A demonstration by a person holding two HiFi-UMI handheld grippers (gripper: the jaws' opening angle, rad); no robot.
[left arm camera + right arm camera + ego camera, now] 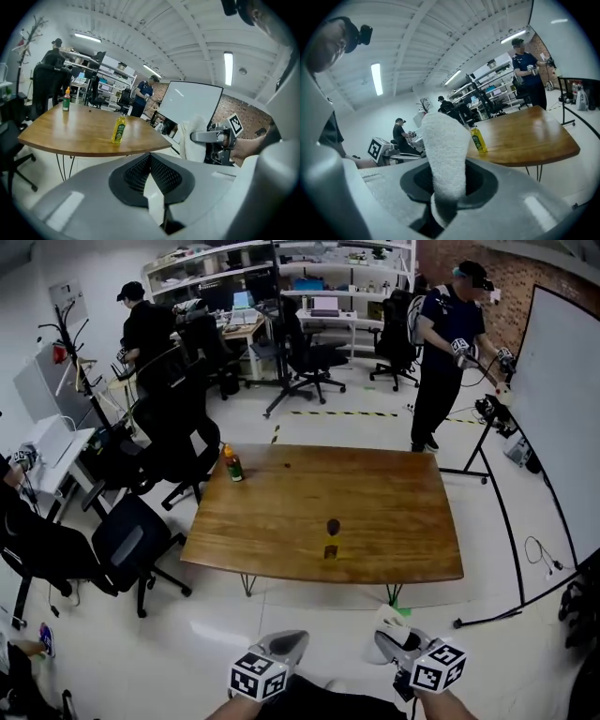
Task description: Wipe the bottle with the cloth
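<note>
Two bottles (232, 463) (332, 538), one cloth (444, 150), one table (394, 512)

I see my right tool (446, 187) clamped on a white terry cloth (445, 145), which stands up between its jaws. Farther off, just right of it, a yellow bottle (478, 139) stands upright on the wooden worktop (529, 136), near its left edge.

Wooden tabletop (375, 512) on hairpin legs, centre frame. Whiteboard (562, 399) on a stand at the right edge. Black office chairs (127, 545) lower left and further back. Shelving (309, 263) and a desk with a laptop (323, 307) along the top. One person (448, 343) standing upper right, another (145, 329) upper left. Coat rack (70, 343) far left. Yellow-black floor tape (342, 413) beyond the tabletop.
</note>
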